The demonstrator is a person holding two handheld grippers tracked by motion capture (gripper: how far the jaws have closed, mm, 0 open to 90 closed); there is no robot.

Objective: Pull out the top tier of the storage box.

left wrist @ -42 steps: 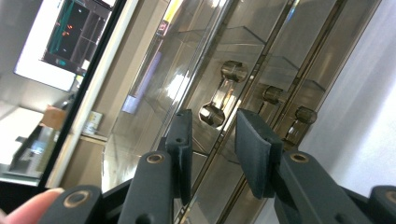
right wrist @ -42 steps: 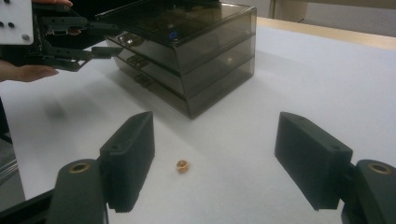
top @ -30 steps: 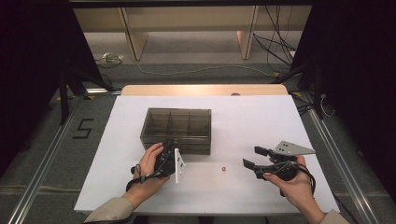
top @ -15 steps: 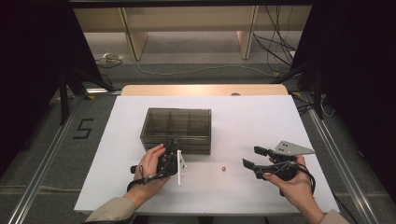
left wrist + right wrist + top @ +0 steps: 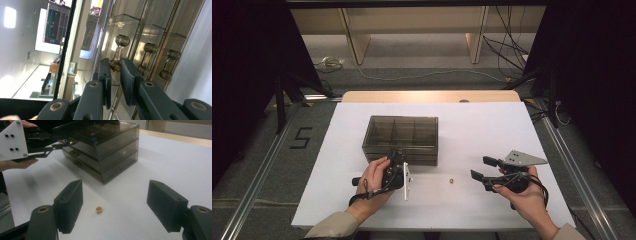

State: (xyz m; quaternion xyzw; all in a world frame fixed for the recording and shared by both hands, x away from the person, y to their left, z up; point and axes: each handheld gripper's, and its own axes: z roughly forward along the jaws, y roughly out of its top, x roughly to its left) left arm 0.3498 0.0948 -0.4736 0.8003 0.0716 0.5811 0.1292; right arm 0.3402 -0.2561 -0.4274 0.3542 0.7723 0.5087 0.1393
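Your left gripper [image 5: 115, 75] has just narrowed its jaws onto a smoky translucent drawer handle [image 5: 118, 53]; your right gripper [image 5: 115, 205] gapes above a small brassy nut [image 5: 99, 209].

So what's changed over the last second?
The left gripper has just been closing its jaws around a drawer handle on the drawer box. The right gripper, open, and the small nut stayed put.
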